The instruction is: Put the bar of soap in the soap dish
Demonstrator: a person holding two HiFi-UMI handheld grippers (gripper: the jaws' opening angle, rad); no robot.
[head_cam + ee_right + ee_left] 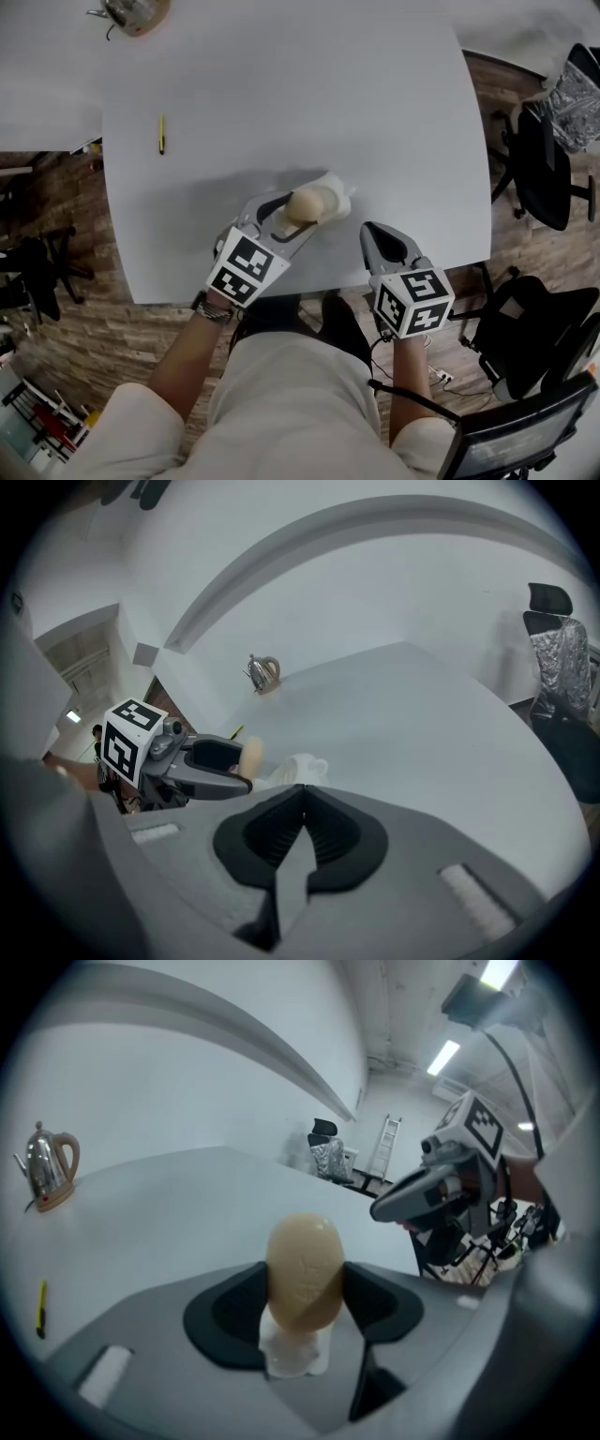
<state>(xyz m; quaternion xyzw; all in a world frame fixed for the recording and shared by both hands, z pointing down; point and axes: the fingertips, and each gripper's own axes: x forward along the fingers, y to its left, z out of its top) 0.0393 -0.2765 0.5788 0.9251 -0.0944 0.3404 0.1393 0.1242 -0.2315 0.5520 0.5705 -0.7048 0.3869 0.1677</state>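
Observation:
A beige oval bar of soap (309,203) stands on edge between the jaws of my left gripper (298,214), which is shut on it. Just under and beyond the soap sits a small white soap dish (337,193) on the white table (281,94). In the left gripper view the soap (304,1271) sits upright directly above the dish (292,1354). My right gripper (375,234) hangs to the right near the table's front edge, its jaws (302,813) shut with nothing in them. The right gripper view has the soap (251,755) and dish (298,767) at its left.
A metal kettle (131,13) on a wooden base stands at the table's far left corner. A yellow pen (160,133) lies on the left side. Black office chairs (548,141) stand on the floor to the right of the table.

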